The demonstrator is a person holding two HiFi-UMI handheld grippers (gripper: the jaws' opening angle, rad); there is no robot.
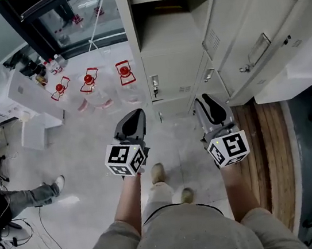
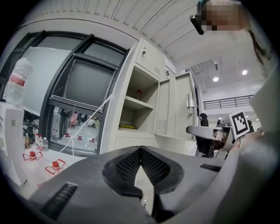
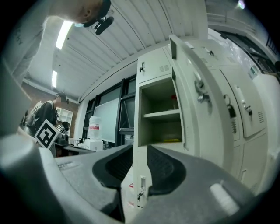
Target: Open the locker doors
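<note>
Head view looks steeply down; both gripper views face the lockers [image 3: 153,65].

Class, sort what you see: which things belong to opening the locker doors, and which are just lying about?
For the job: closed lower door; open locker doors; left tongs; right tongs.
Lying about: red-capped water bottles; white box.
</note>
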